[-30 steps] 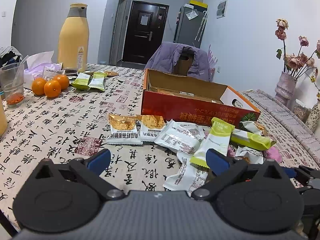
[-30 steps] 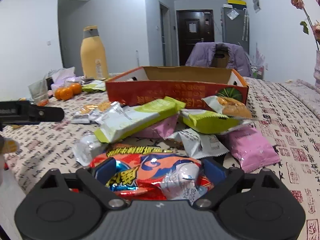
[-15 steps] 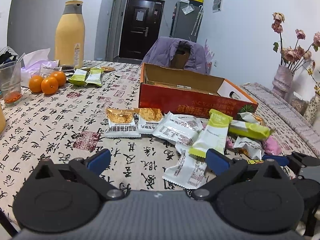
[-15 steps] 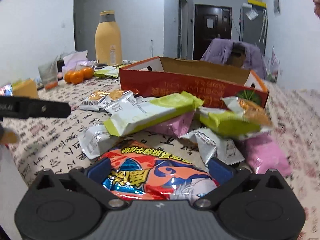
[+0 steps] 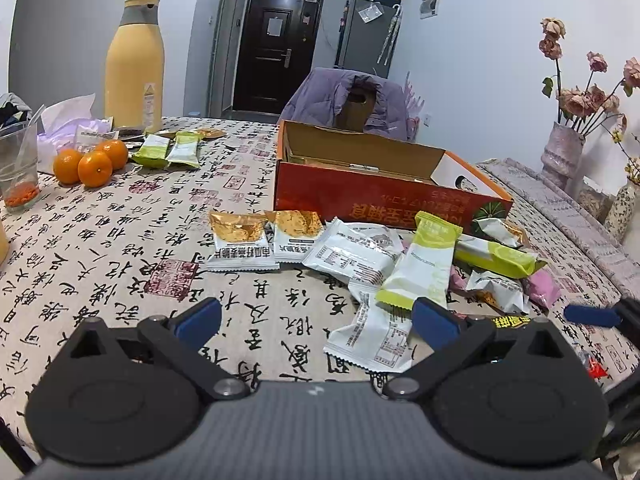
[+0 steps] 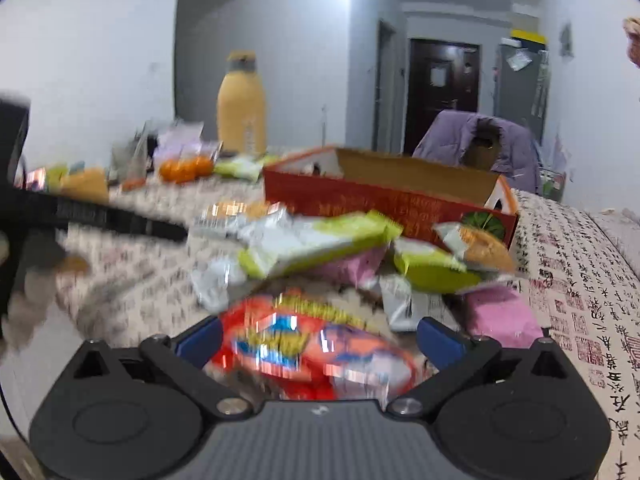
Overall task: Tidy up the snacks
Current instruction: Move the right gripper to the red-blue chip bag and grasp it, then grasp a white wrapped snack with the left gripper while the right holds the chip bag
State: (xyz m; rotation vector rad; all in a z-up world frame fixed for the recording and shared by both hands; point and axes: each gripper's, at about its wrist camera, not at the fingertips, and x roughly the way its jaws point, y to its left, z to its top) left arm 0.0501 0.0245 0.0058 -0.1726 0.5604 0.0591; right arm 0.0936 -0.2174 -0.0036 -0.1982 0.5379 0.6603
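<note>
A pile of snack packets (image 5: 384,264) lies on the patterned tablecloth in front of an open red cardboard box (image 5: 384,196). My left gripper (image 5: 316,320) is open and empty, hovering just before the pile. My right gripper (image 6: 320,336) has its jaws wide apart around a red and blue snack bag (image 6: 312,344), which sits between the fingers; the view is blurred, so contact is unclear. White, green and pink packets (image 6: 316,240) lie beyond it, with the box (image 6: 384,204) behind. A right gripper finger (image 5: 588,314) shows at the left wrist view's right edge.
A tall yellow bottle (image 5: 134,64), three oranges (image 5: 90,160), a plastic cup (image 5: 18,168), tissues and two green packets (image 5: 168,152) stand at the far left. A vase of dried flowers (image 5: 564,156) stands at the right. A chair with a purple jacket (image 5: 352,100) is behind the box.
Both grippers have risen and pulled back slightly. The red bag stays between the right fingers and looks lifted. The right view is now motion-blurred. The left gripper stays open.
</note>
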